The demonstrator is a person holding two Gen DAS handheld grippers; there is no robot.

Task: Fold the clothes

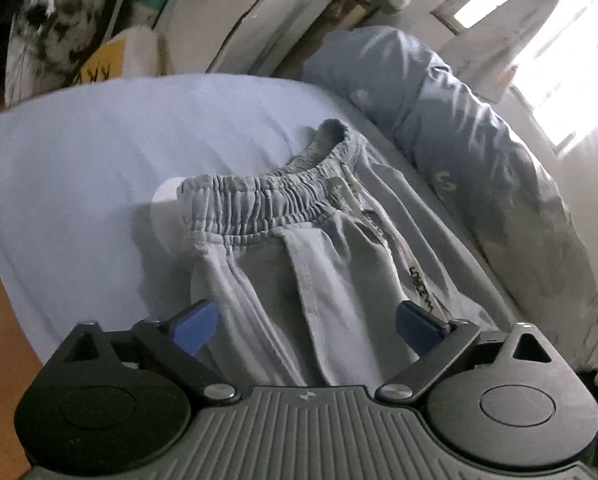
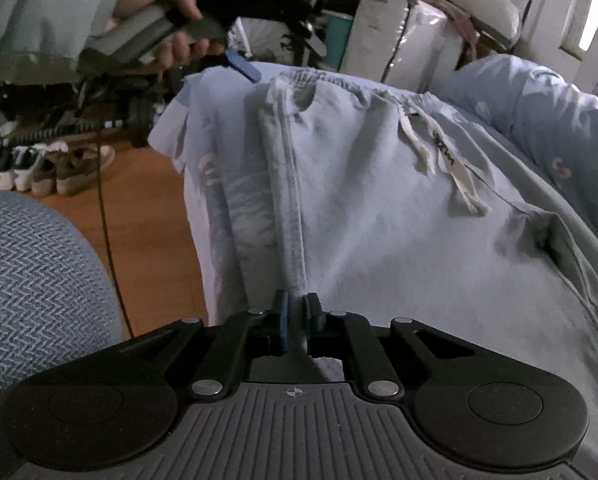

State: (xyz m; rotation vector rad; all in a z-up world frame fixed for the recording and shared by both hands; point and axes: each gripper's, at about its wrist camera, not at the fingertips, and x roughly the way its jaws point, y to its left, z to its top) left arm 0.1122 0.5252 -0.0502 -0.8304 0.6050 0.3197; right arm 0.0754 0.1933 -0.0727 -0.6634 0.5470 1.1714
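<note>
Light grey pants (image 1: 315, 248) with an elastic waistband (image 1: 259, 200) and a white drawstring (image 2: 455, 168) lie on a pale blue bed sheet (image 1: 79, 148). My left gripper (image 1: 307, 320) is open and hovers over the pants below the waistband, its blue pads (image 1: 195, 326) spread wide with nothing between them. It also shows in the right wrist view (image 2: 243, 66), held in a hand above the waistband. My right gripper (image 2: 297, 316) is shut on a raised fold (image 2: 291, 216) of the pants, near their lower part.
A blue-grey rolled duvet (image 1: 479, 140) lies along the right side of the bed. White boxes (image 2: 399, 40) stand behind the bed. A wooden floor (image 2: 147, 216) with several shoes (image 2: 51, 172) and a cable lies left. A blue woven cushion (image 2: 31, 280) sits at the near left.
</note>
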